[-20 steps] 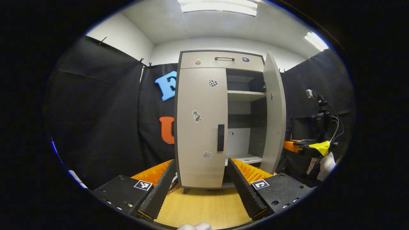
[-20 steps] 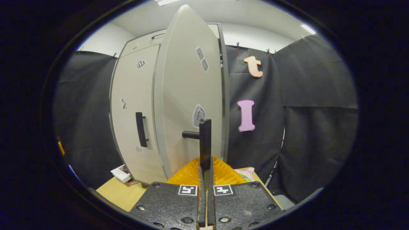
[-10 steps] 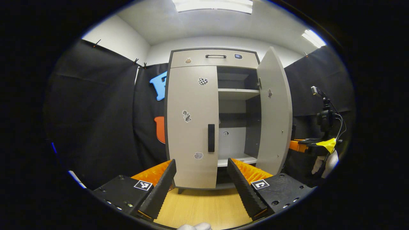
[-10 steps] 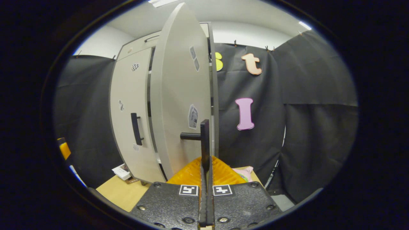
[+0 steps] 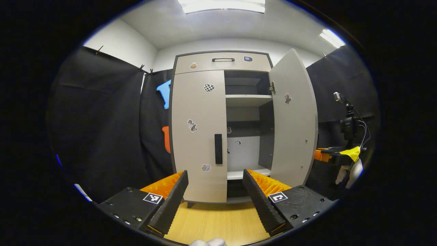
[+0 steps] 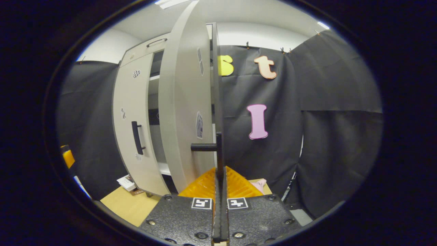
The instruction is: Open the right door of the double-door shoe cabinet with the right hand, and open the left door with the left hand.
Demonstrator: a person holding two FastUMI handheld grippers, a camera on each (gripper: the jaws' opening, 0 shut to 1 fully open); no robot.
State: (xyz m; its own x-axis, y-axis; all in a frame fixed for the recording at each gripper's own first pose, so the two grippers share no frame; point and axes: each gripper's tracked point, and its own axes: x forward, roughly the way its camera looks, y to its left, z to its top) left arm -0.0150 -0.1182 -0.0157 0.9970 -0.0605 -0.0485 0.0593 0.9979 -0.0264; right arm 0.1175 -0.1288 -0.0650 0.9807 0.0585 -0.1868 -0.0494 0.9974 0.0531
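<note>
Black cloth wall (image 5: 102,119) clipped along its top edge, white wall (image 5: 119,41) above, white ceiling (image 5: 218,27) with lit light panels (image 5: 222,5), light wood floor (image 5: 218,222), camera stand (image 5: 348,119) at right.

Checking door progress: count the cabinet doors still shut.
1. The left door is shut, its handle untouched; the right door stands swung open. The top drawer is no door.

Shelves (image 5: 248,99) behind open right door (image 5: 293,119)
</note>
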